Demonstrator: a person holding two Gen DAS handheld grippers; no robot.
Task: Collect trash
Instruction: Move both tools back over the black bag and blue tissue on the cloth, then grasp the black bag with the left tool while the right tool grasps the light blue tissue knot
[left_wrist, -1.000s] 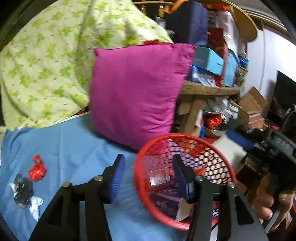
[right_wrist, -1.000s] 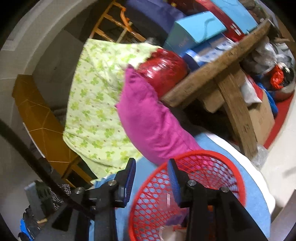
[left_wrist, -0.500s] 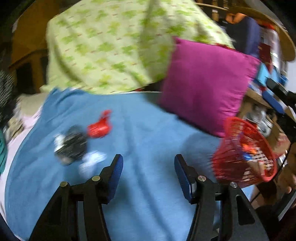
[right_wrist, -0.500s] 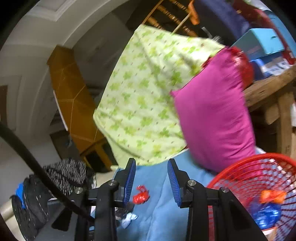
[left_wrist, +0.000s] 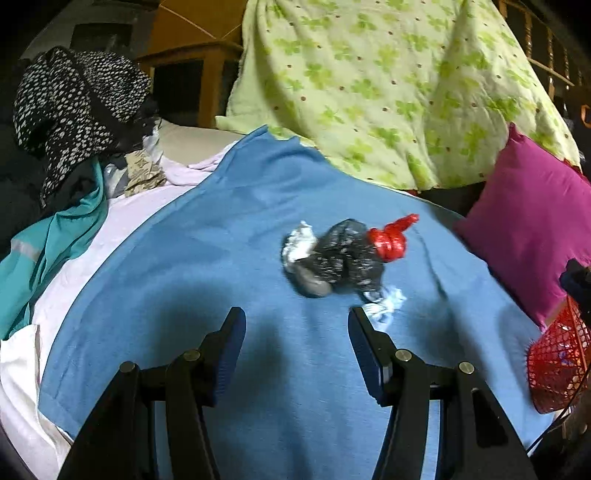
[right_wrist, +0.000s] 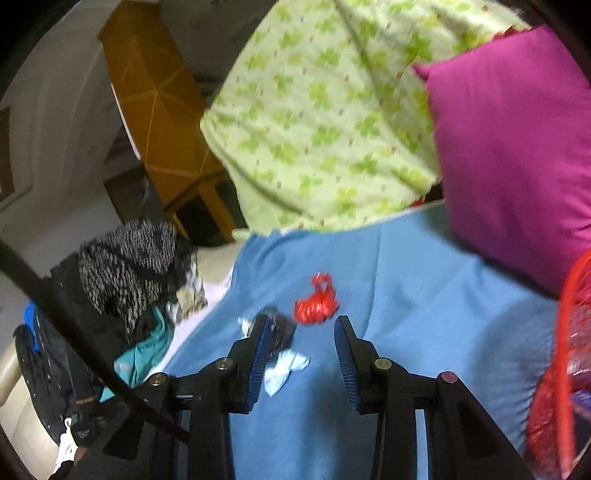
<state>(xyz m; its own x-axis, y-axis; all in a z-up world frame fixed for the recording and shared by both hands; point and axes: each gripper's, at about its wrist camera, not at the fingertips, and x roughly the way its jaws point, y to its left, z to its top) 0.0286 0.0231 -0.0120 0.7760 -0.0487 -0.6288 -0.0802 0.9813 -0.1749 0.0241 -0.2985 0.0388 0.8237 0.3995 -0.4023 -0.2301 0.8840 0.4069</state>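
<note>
Trash lies on a blue sheet (left_wrist: 207, 258): a red crumpled wrapper (left_wrist: 391, 240), a black shiny bag (left_wrist: 343, 258), a silver foil piece (left_wrist: 299, 245) and a small white scrap (left_wrist: 384, 306). My left gripper (left_wrist: 295, 332) is open and empty, just short of the pile. My right gripper (right_wrist: 300, 345) is open and empty, with the red wrapper (right_wrist: 317, 304) just beyond its tips and the black bag (right_wrist: 279, 328) behind its left finger. The red mesh basket (left_wrist: 557, 362) sits at the right edge and holds trash; it also shows in the right wrist view (right_wrist: 569, 369).
A magenta pillow (left_wrist: 528, 229) leans at the right behind the basket. A green clover quilt (left_wrist: 388, 85) is heaped at the back. A pile of clothes (left_wrist: 74, 110) and a teal garment (left_wrist: 48, 240) lie at the left.
Both grippers swung left, away from the red basket and toward the trash pile. The pile now sits close ahead of the left gripper. Both stayed open.
</note>
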